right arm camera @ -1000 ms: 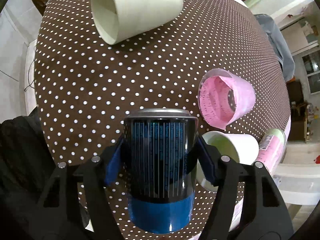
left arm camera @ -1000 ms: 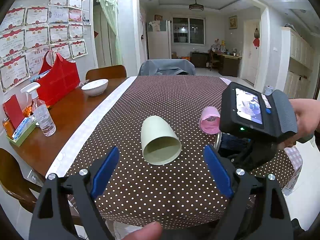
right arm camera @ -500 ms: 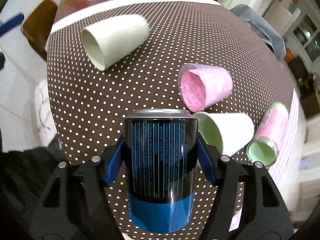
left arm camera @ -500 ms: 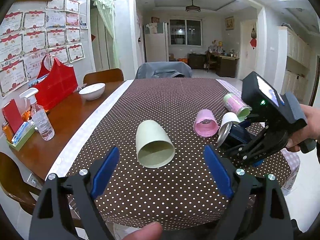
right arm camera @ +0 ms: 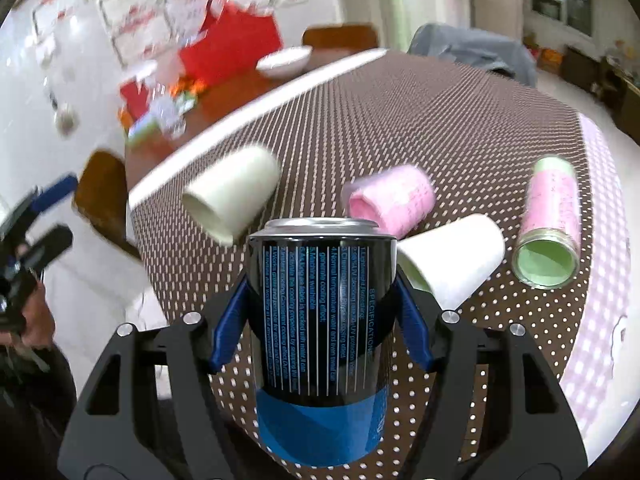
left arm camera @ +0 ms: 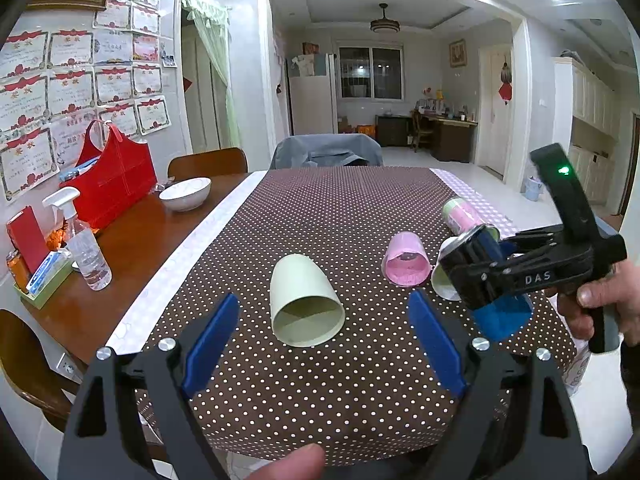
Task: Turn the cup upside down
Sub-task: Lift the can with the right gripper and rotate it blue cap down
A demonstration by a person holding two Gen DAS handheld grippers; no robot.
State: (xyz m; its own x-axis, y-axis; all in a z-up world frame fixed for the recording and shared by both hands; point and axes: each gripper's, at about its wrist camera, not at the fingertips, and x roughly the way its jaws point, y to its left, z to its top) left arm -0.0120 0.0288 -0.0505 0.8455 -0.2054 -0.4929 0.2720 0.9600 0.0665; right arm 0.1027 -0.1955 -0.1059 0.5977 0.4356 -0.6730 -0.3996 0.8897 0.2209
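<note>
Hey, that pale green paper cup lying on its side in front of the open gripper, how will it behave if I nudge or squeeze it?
The pale green paper cup lies on its side on the dotted tablecloth, so a nudge would probably roll it in a curve, since it tapers. It looks thin-walled, likely light and easy to crush between the jaws.

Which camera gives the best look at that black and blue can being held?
The right wrist view: the black and blue can fills the middle, clamped between the right tongs, its printed text visible. The left wrist view shows it only from the side, smaller, tipped over, and partly hidden by the tongs' frame.
</note>
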